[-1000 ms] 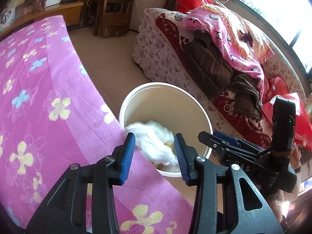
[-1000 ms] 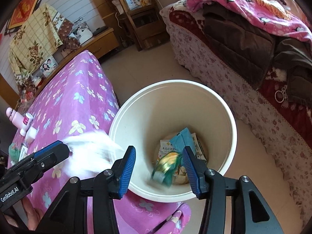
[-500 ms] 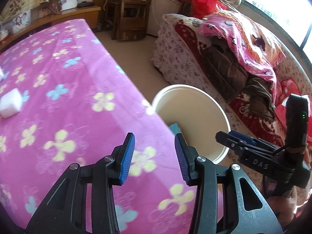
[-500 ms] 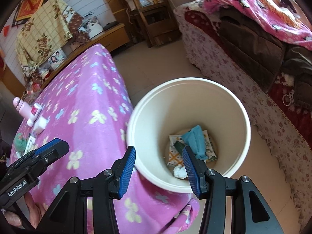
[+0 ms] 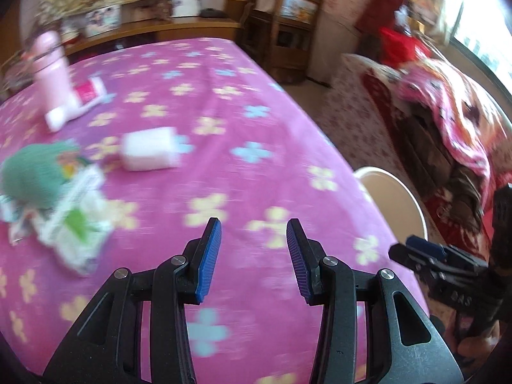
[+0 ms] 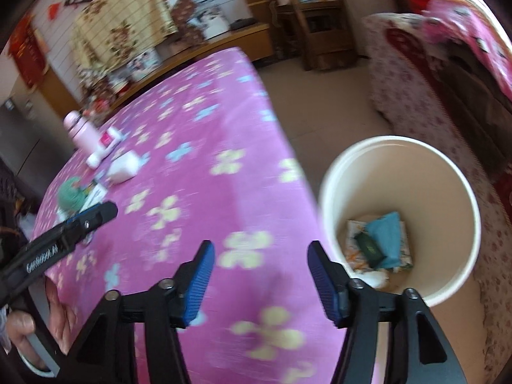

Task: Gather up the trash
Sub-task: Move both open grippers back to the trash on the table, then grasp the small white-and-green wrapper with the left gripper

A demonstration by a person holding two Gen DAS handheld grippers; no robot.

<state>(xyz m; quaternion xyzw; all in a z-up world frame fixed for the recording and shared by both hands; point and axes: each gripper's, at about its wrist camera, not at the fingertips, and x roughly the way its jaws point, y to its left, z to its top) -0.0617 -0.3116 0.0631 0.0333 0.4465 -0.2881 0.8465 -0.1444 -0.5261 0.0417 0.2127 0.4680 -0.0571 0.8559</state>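
Note:
A white bin (image 6: pixel 448 176) stands on the floor at the table's right edge, with a teal cloth (image 6: pixel 385 232), a dark packet (image 6: pixel 369 249) and wrappers inside; its rim shows in the left wrist view (image 5: pixel 393 188). On the pink flowered tablecloth (image 5: pixel 224 147) lie a white wrapper with green print (image 5: pixel 76 227), a green knitted lump (image 5: pixel 32 172), a white box (image 5: pixel 148 148) and a pink-and-white tube (image 5: pixel 76 105). My left gripper (image 5: pixel 252 256) is open and empty above the cloth. My right gripper (image 6: pixel 259 281) is open and empty at the table edge beside the bin.
A pink bottle (image 5: pixel 51 67) stands at the table's far left. A sofa with pink blankets and dark clothes (image 5: pixel 448 112) is to the right. Wooden shelves (image 5: pixel 288 25) stand at the back. The left gripper shows in the right wrist view (image 6: pixel 64 233).
White tissue held over the bin a second ago has dropped into it. Both grippers have swung left from the bin toward the table, bringing the items on the cloth into view.

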